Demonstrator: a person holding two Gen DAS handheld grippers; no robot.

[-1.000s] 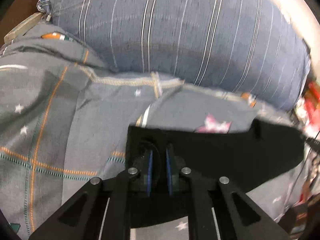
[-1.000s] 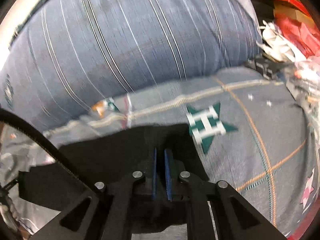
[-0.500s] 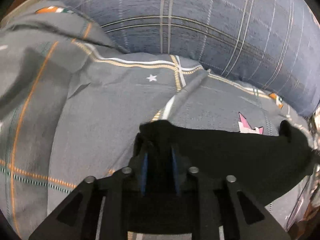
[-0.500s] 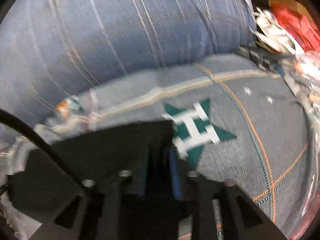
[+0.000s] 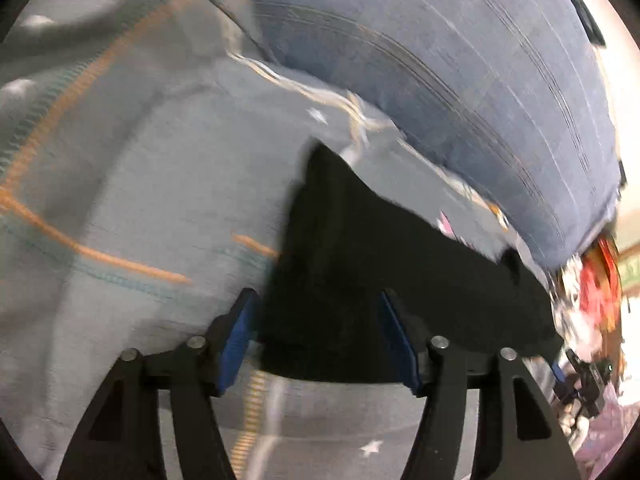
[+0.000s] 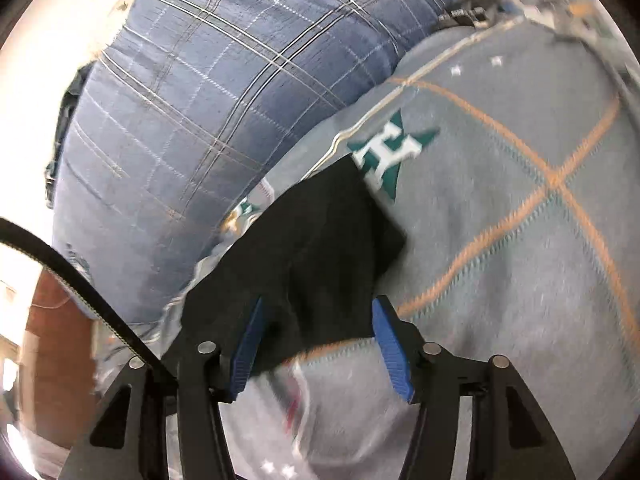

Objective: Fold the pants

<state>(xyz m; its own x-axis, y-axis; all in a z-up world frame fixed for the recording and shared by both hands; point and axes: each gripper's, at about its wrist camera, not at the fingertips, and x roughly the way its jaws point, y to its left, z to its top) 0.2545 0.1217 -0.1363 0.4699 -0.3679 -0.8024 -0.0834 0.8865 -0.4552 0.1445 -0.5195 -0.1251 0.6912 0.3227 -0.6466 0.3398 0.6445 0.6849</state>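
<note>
The black pants (image 5: 360, 264) lie flat on the grey patterned bedspread (image 5: 132, 184), just in front of a blue plaid pillow (image 5: 460, 80). My left gripper (image 5: 318, 340) is open, its blue-padded fingers spread over the near left end of the pants, holding nothing. In the right wrist view the pants (image 6: 308, 252) lie between the bedspread (image 6: 520, 280) and the pillow (image 6: 200, 100). My right gripper (image 6: 316, 348) is open over the near right end of the pants, holding nothing. Both views are motion-blurred.
Red and white clutter (image 5: 596, 300) sits past the bed's right side. A green star patch (image 6: 388, 152) marks the bedspread beside the pants. A black cable (image 6: 80, 284) crosses the lower left of the right wrist view. Brown furniture (image 6: 56, 340) stands at the left.
Both grippers were shut on the pants; both have now opened and let go. The pants have dropped onto the bedspread. Both cameras have tilted and drawn back.
</note>
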